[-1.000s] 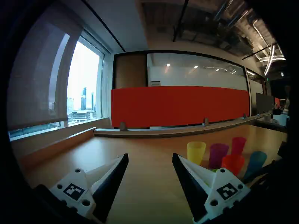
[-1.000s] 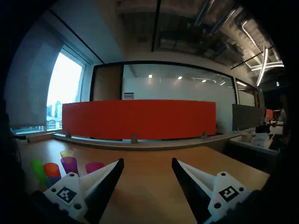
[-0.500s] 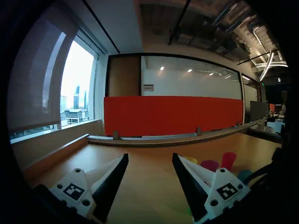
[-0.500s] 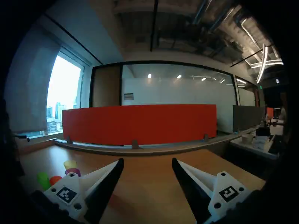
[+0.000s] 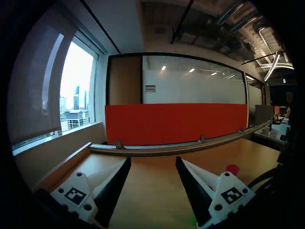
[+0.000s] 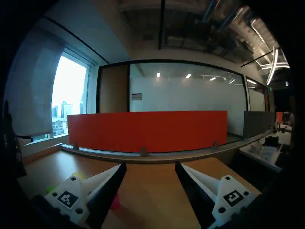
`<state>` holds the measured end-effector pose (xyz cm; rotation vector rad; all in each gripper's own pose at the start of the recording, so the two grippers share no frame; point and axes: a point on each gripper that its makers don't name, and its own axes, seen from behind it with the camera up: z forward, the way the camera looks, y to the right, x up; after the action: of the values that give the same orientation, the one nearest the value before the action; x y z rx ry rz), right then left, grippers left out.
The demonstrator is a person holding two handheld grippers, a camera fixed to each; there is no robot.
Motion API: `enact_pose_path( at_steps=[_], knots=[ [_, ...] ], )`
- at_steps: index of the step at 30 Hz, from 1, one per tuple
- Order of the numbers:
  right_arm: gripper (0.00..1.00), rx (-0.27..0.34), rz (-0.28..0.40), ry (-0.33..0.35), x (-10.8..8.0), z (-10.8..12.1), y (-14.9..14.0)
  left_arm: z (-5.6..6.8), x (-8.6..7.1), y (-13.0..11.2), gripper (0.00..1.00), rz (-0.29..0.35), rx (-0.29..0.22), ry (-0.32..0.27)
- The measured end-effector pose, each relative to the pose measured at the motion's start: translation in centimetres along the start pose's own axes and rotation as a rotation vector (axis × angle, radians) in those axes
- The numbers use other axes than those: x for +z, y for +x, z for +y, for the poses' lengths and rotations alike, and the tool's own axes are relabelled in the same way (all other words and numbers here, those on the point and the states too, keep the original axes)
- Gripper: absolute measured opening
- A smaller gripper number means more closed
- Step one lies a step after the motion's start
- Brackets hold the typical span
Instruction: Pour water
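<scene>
Over a wooden table (image 5: 152, 198) my left gripper (image 5: 153, 160) stands open with nothing between its fingers. The rim of a pink cup (image 5: 232, 169) peeks out above its right finger, and a sliver of a green cup (image 5: 193, 220) shows under that finger. My right gripper (image 6: 150, 165) is open and holds nothing too. By its left finger I see the top of a yellow cup (image 6: 79, 175), a bit of a green cup (image 6: 50, 189) and a magenta cup (image 6: 115, 200). The fingers hide most of each cup.
A red partition (image 5: 175, 123) runs along the table's far edge (image 6: 148, 159), with a glass wall behind it. A bright window (image 5: 76, 99) and a wooden ledge (image 5: 65, 170) lie to the left. Another desk with items (image 6: 267, 149) stands at the far right.
Both views have tilted upward. The cups have slid down toward the lower edge and are now mostly hidden behind the fingers. Both grippers stay open.
</scene>
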<state>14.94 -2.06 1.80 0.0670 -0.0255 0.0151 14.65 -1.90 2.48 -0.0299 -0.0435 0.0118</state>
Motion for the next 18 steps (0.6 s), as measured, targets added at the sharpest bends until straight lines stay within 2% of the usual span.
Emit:
enact_pose_path(
  at_steps=[6, 11, 18],
  knots=[
    [0.99, -0.008, 0.008, 0.016, 0.5, -0.8, 1.8, 0.2, 0.3, 2.0, 0.87, 0.001, -0.008, -0.017],
    [0.99, -0.003, 0.026, 0.021, 0.6, -1.1, 3.3, 0.2, 0.5, 3.0, 0.87, -0.010, -0.037, -0.027],
    [0.99, 0.004, 0.034, 0.045, 0.4, -1.6, 4.0, 0.5, 0.2, 4.2, 0.87, 0.003, -0.065, -0.059]
  ],
)
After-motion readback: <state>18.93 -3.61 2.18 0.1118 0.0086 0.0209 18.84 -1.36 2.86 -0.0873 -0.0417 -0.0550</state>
